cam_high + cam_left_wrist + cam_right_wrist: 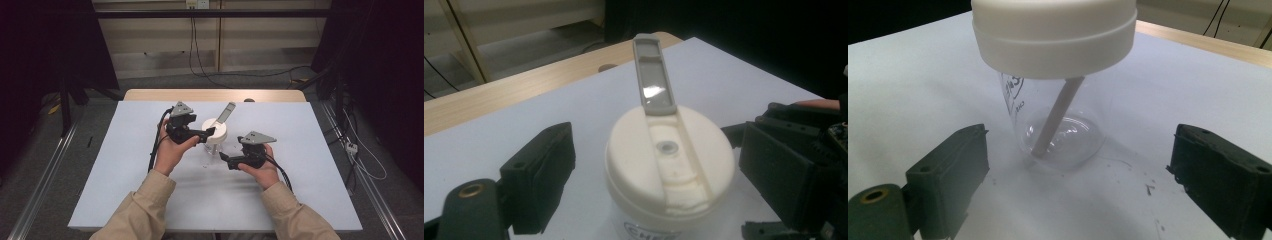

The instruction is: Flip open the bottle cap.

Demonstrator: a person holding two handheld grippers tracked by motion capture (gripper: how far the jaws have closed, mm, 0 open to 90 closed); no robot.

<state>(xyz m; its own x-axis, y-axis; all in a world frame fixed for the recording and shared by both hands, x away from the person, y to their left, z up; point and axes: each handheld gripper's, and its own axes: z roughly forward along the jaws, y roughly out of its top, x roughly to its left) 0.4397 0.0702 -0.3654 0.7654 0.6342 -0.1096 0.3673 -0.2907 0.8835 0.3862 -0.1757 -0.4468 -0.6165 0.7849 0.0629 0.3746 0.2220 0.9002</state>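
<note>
A clear plastic cup [1020, 107] stands upright on the white table [300, 150], capped by a wide white lid [634, 150]. The lid's grey flip tab [653, 75] is raised, and a pale straw [1058, 115] leans inside the cup. My left gripper [661, 175] is at lid height, open, one jaw on each side of the lid with a gap on both sides. My right gripper [1078, 170] sits low by the cup's base, open, with the cup just ahead of its jaws and apart from them. In the high view the lid [215, 131] lies between the left gripper [210, 133] and the right gripper [224, 159].
The white surface lies on a wooden tabletop [215, 95] whose far edge shows beyond it. Small dark specks [1148, 187] dot the surface near the cup. Cables [200, 55] run over the floor behind the table. Both sleeved forearms come in from the near edge.
</note>
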